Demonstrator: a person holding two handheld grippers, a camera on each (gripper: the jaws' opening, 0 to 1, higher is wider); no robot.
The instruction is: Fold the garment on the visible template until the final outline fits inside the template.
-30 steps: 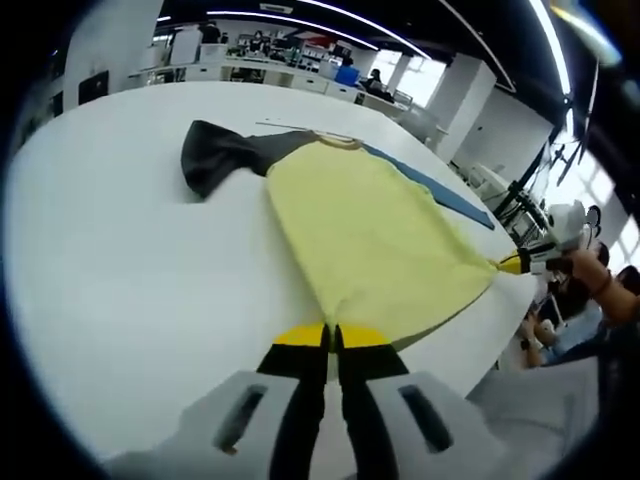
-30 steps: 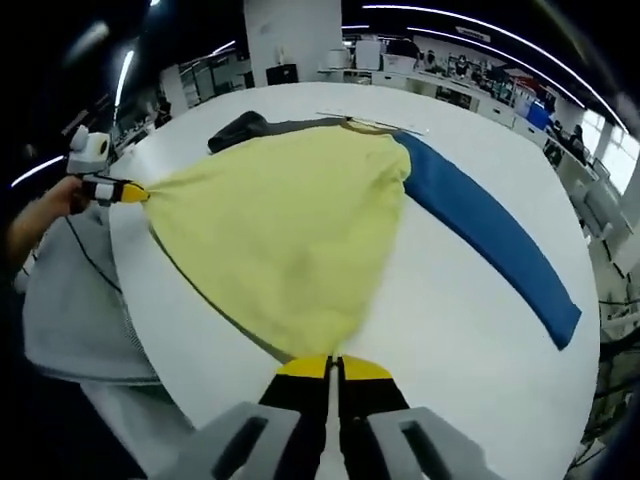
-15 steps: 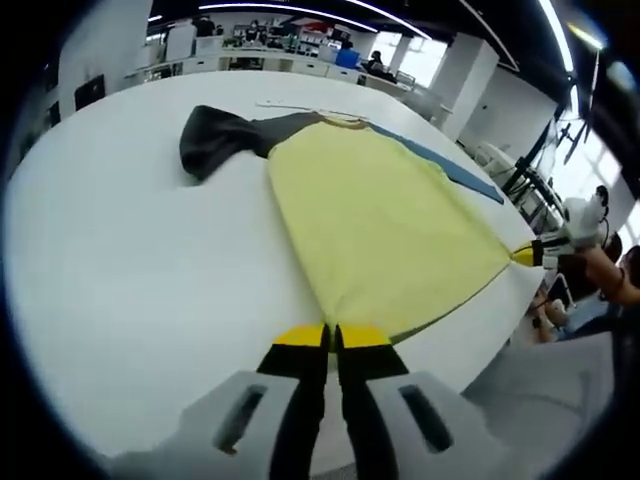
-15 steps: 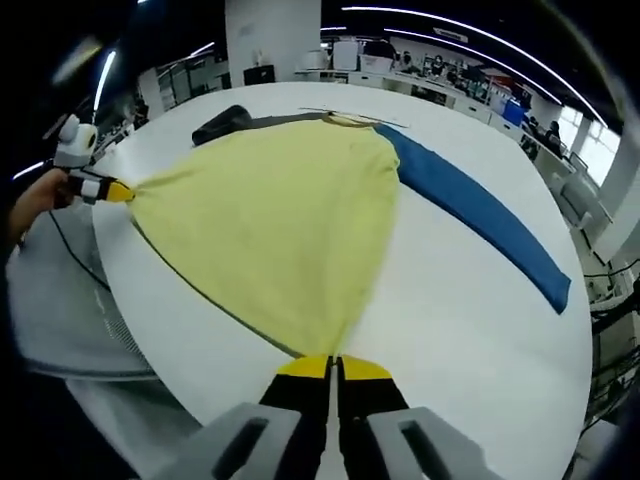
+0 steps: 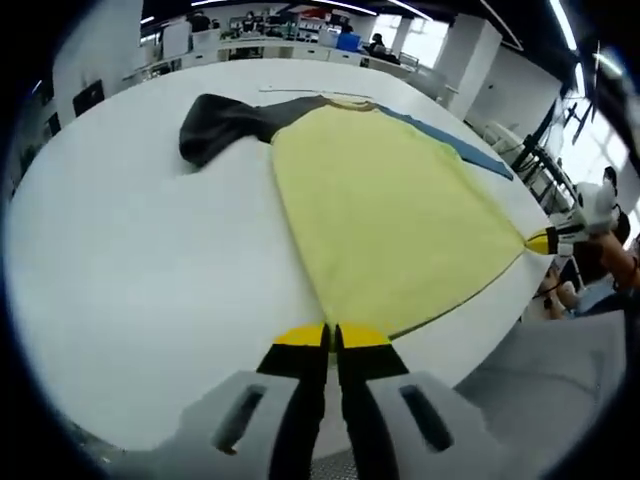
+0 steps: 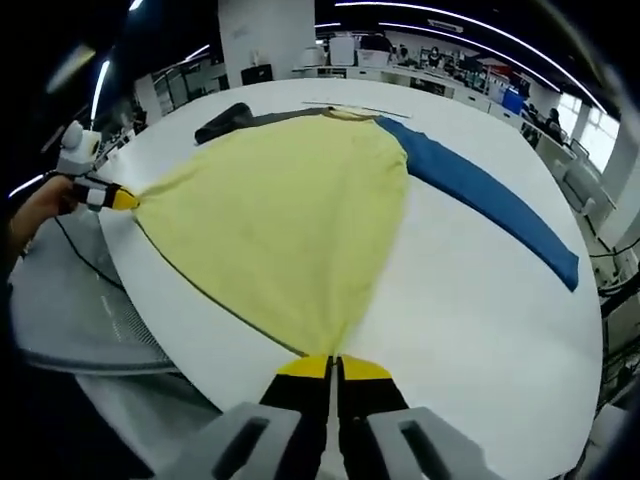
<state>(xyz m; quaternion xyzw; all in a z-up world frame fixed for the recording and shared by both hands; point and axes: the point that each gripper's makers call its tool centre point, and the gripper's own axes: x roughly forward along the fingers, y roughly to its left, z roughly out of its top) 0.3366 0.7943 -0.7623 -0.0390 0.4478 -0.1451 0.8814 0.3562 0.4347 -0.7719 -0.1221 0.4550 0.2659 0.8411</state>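
Note:
A yellow garment with a dark grey sleeve and a blue sleeve lies spread on a white table. My left gripper is shut on one bottom corner of its hem. My right gripper is shut on the other bottom corner. Each gripper appears small in the other's view, the right gripper at the table's edge and the left gripper likewise. The hem is stretched taut between them. The yellow body lies flat, and the grey sleeve is bunched at the far side.
The round white table's near edge runs just under the hem, with grey fabric of a person's clothing beyond it. A hand holds the left gripper. Office desks and people stand far behind.
Both views have shifted slightly as the hands moved; the garment's hem has been pulled a little nearer the table's edge and lies flatter. Both grippers stay shut on the corners.

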